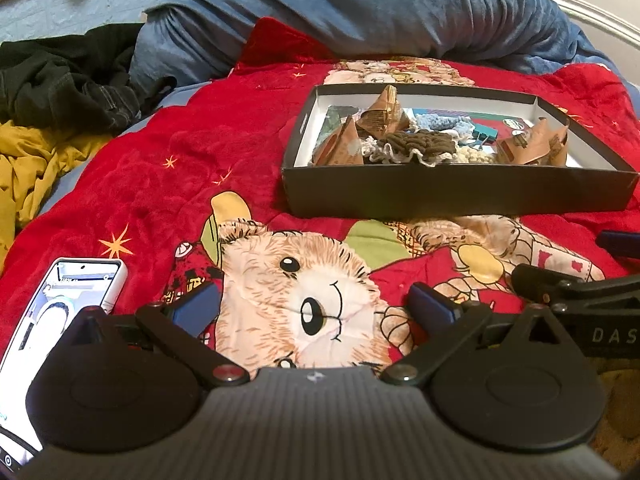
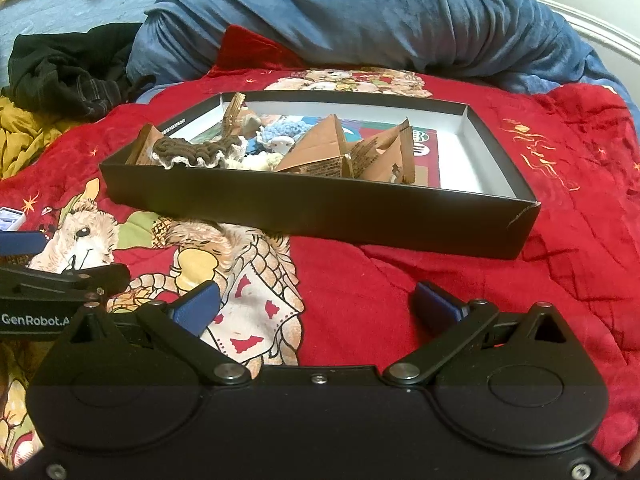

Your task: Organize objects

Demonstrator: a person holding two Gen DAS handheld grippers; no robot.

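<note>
Red teddy-bear blanket (image 1: 168, 184), black box (image 2: 320, 204) of clutter, left gripper (image 1: 316, 310) and right gripper (image 2: 318, 304) fingers wide, empty.

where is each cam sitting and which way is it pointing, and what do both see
Left wrist: sits on the left tongs, low over the red blanket, facing forward to the black box ahead and to its right; its own open blue fingers show, with the other tongs at the right edge and a phone at left.
Right wrist: sits on the right tongs, facing the black box almost straight ahead; its own open fingers show, with the other tongs at the left edge.
Shared: the box, the red blanket, the blue duvet.
</note>
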